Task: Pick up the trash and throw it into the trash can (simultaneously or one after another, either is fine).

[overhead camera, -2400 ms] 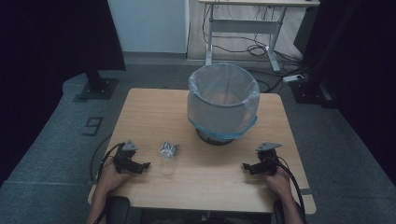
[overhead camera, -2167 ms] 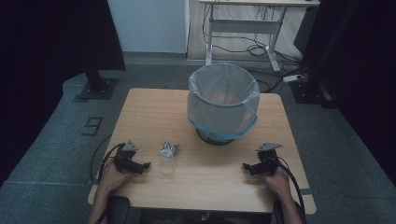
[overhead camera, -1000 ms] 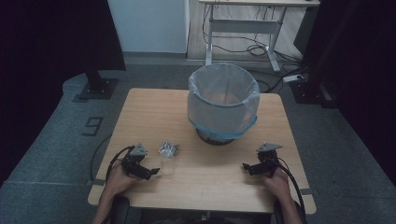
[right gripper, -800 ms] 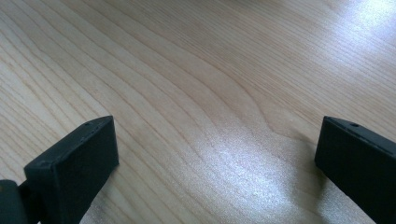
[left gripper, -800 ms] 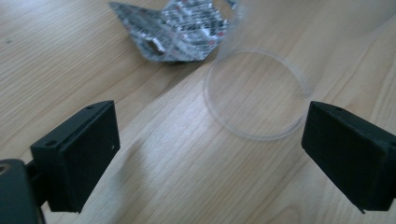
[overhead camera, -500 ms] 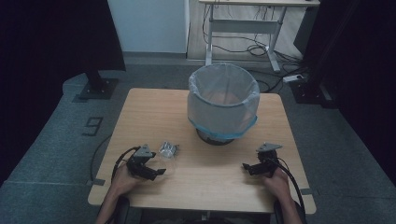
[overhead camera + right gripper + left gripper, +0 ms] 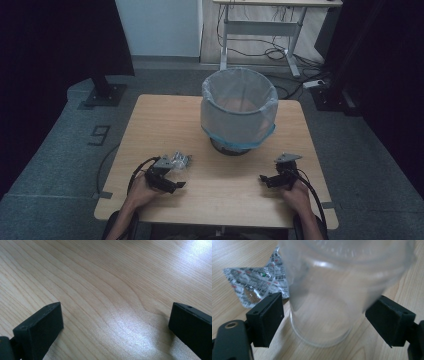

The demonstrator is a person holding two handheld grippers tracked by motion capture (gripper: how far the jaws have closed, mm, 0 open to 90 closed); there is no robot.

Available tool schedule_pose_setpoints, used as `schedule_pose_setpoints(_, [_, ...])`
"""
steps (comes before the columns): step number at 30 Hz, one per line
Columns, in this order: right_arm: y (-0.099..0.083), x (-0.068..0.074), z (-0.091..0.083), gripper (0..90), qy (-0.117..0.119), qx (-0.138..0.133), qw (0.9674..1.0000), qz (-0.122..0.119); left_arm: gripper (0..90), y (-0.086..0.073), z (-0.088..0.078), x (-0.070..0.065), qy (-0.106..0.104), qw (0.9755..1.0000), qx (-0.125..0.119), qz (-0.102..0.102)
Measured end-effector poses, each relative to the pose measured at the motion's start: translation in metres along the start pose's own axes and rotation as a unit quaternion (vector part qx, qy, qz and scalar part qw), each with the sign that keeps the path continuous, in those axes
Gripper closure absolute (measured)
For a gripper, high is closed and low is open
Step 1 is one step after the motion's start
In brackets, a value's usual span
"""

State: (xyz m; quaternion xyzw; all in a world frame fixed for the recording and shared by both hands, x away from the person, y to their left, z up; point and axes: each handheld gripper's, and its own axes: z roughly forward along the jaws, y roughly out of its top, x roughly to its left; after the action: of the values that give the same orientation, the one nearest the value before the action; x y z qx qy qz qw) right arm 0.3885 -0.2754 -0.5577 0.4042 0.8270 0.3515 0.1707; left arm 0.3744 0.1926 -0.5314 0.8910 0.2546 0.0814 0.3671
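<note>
Item: clear plastic cup [image 7: 324,297], standing upright on the wooden worktop [image 7: 165,120], near the person's edge, left of centre. It is seen between the two black jaws of the left tongs [image 7: 324,320]; the jaws have just been closing around it, and both pads appear pressed against the cup's wall.

Item: crumpled printed foil wrapper [image 7: 254,282], lying flat on the worktop just beside the cup, behind the left-hand jaw in the left gripper view; in the high view it is seen at [image 7: 181,160].

Item: right tongs [image 7: 115,327], held low over bare wood, jaws wide apart, nothing between them.

Item: bin lined with a pale bag [image 7: 239,112], placed at the worktop's far middle, well apart from both tongs.
</note>
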Motion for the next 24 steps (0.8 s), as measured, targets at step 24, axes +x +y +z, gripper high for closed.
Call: schedule_pose_setpoints(24, [0.000,0.000,0.000,0.0,0.000,0.000,1.0000,0.000,31.1,0.012,0.005,0.000,0.018,0.9998,0.002,-0.010])
